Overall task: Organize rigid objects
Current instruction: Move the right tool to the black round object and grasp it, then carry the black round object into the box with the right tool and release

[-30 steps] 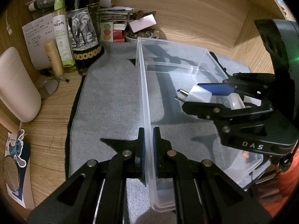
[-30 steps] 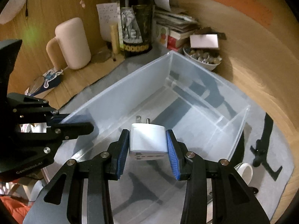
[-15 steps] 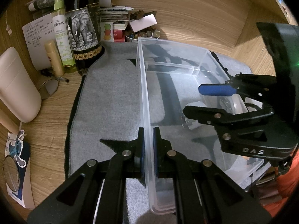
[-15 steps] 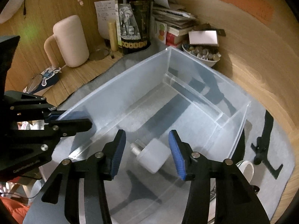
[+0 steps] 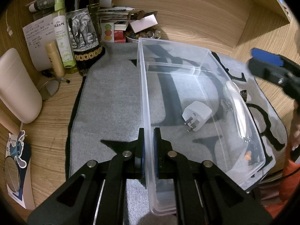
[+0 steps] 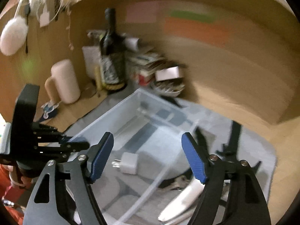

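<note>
A clear plastic bin (image 5: 187, 71) stands on a grey mat (image 5: 112, 103). My left gripper (image 5: 149, 146) is shut on the bin's left wall. A white plug adapter (image 5: 196, 115) lies loose on the bin floor, prongs toward me; it also shows in the right wrist view (image 6: 129, 163). My right gripper (image 6: 148, 159) is open and empty, raised above and back from the bin (image 6: 150, 123). In the left wrist view it shows at the far right edge (image 5: 271, 69). A white knife-like object (image 6: 183, 200) lies outside the bin's right wall.
A dark wine bottle (image 5: 82, 28), a green spray bottle (image 5: 61, 33), a beige mug (image 5: 16, 86), papers, and a bowl of small items (image 5: 144, 34) crowd the back left. Wooden walls close the desk behind and to the right. Keys (image 6: 178, 181) lie on the mat.
My right gripper opened and dropped the plug adapter into the bin, then pulled up and back to the right. My left gripper kept its hold on the bin wall.
</note>
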